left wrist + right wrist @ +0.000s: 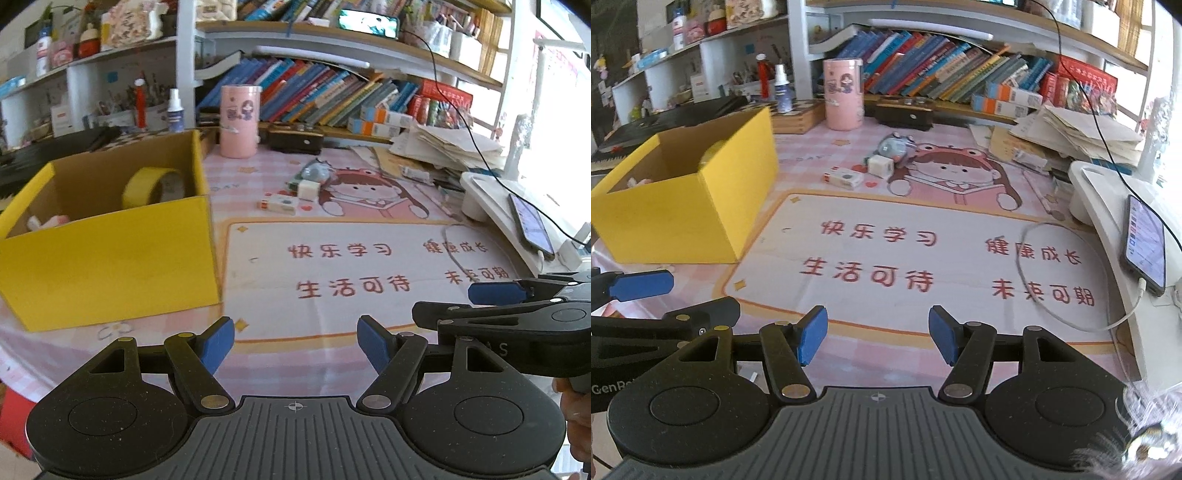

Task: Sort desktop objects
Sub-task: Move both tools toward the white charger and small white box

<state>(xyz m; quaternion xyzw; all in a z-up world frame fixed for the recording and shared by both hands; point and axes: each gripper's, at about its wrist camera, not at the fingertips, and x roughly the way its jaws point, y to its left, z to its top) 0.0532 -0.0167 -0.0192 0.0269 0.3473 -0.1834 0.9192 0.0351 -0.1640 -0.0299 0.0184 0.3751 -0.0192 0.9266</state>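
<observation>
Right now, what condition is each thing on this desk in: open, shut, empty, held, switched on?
Left tool: open, holding nothing.
Right tool: open, holding nothing.
Yellow box: open-topped, holds a roll of yellow tape and a pinkish item.
Phone: screen lit, cable plugged in.
White cube: loose on the mat.
Small white box: lying flat on the mat.
Pink cylinder: upright.

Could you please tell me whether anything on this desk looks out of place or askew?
Three small things lie loose on the pink mat, outside the yellow box: a flat white box, a white cube and a grey toy. The paper stack at the right is ragged and splayed. Nothing looks spilled or broken.
</observation>
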